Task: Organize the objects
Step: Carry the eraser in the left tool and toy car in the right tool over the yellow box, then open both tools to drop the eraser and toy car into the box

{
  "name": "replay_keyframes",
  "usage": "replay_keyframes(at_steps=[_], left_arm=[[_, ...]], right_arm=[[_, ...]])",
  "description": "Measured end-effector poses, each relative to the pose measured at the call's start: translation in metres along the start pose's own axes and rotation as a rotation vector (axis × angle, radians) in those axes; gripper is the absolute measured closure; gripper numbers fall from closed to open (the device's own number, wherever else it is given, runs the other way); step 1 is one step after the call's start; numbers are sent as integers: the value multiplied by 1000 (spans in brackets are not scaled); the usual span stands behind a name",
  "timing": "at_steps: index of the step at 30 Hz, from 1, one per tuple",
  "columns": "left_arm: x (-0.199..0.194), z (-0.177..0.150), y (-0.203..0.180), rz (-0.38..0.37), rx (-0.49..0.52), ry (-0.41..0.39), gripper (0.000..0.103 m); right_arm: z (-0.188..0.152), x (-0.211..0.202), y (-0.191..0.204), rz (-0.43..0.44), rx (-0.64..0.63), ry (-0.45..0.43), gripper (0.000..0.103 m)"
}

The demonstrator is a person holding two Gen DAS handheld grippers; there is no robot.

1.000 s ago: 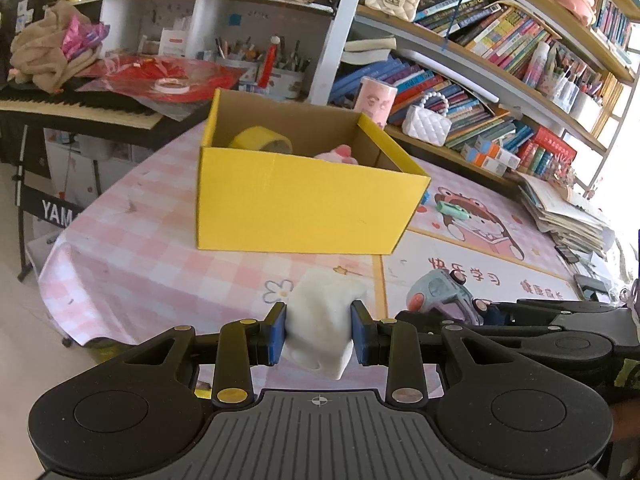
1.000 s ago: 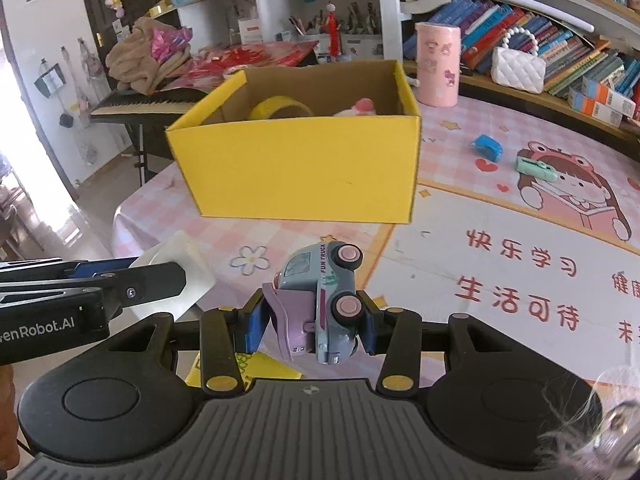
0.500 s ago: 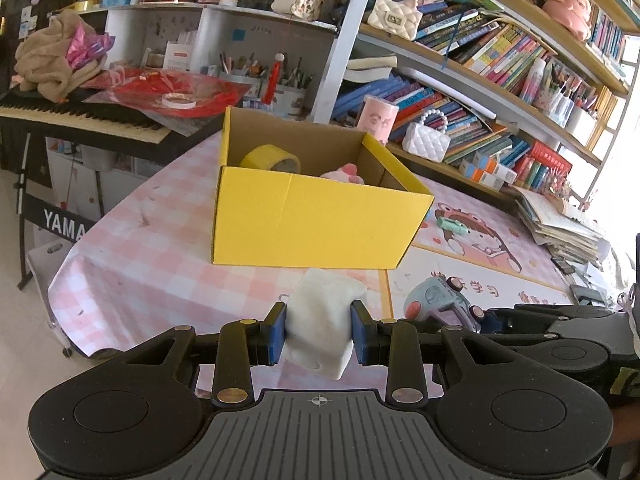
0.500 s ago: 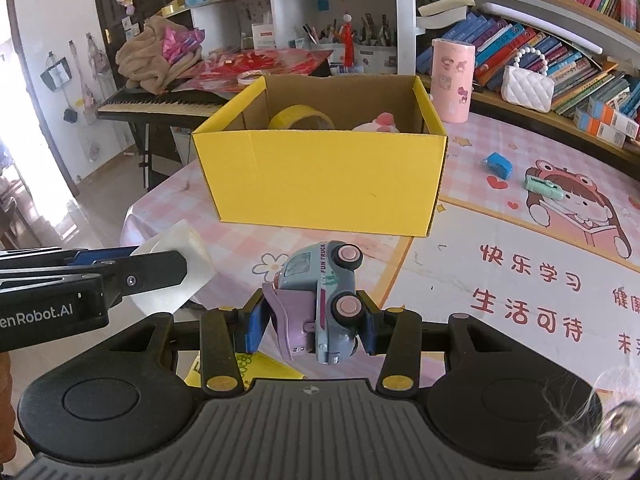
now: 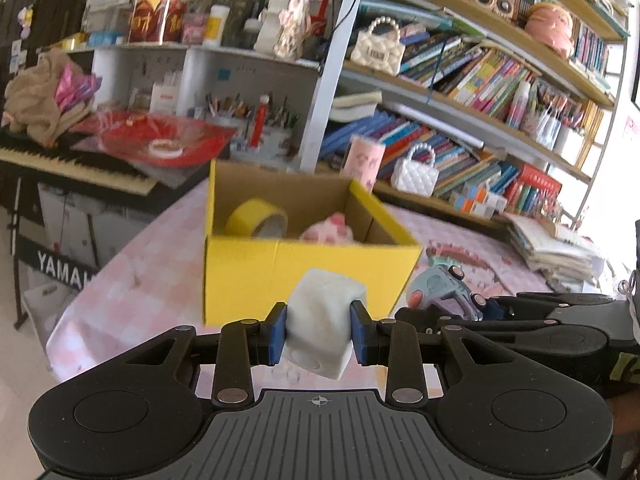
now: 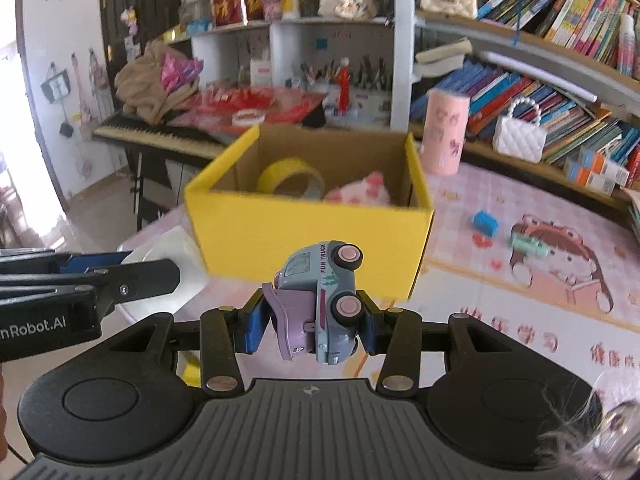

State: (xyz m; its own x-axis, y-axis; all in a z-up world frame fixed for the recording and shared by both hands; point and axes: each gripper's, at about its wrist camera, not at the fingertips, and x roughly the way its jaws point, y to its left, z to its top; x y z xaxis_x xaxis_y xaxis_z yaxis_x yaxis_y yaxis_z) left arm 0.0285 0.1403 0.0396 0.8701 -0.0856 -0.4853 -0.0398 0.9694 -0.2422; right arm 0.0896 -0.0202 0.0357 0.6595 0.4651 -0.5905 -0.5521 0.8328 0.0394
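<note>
We hold a white, soft-looking block (image 5: 320, 322) squeezed between the blue pads of our left gripper (image 5: 319, 333); it fills the gap from pad to pad, bulges above them and pokes out below, its corners rounded and its surface matte, lifted clear of the table (image 5: 132, 280). In our right gripper (image 6: 311, 322) we clamp a toy truck (image 6: 324, 300) turned on its side, two pink wheels facing right and up, its body pale blue-grey with "FUN TRUCK" lettered along a dark red stripe, and a lilac door hanging open against the left pad. It too hangs in the air, in front of the near wall of a yellow cardboard box (image 6: 308, 236). That box stands open-topped near the table's left edge, brown inside, and holds a roll of yellow tape (image 6: 290, 178) leaning at the left and a pink-and-white soft thing (image 6: 362, 194) at the right. From the right wrist view the left gripper shows at the left, level with the box's near left corner. Further toward the table's right side lie a small blue block (image 6: 485, 222) and a mint-green item (image 6: 528, 243), well apart from the box, and a pink cylinder (image 6: 445, 132) stands at the far edge beside the bookshelf (image 6: 560, 64).
</note>
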Motion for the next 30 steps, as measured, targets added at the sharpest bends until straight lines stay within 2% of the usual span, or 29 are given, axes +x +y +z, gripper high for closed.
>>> replay_keyframes(at_steps=[7,13,20,24,30], left_arm=[[20,31,1,20,-16,-72,72],[51,49,7,61,-23,-79,72],[98,56,9,120,-19,-38,72],[120,54,11,139,-35,-4,72],[146,50,8,183,16,60,72]], right_arm=[[41,11,-26,-7,43,-77,61],[73,36,-44,16,47,-106,61],[98,76,-57,48,6,-93,61],[105,103,-67,62,-6,-57,61],[108,133,-66,111,-24,-11,61]])
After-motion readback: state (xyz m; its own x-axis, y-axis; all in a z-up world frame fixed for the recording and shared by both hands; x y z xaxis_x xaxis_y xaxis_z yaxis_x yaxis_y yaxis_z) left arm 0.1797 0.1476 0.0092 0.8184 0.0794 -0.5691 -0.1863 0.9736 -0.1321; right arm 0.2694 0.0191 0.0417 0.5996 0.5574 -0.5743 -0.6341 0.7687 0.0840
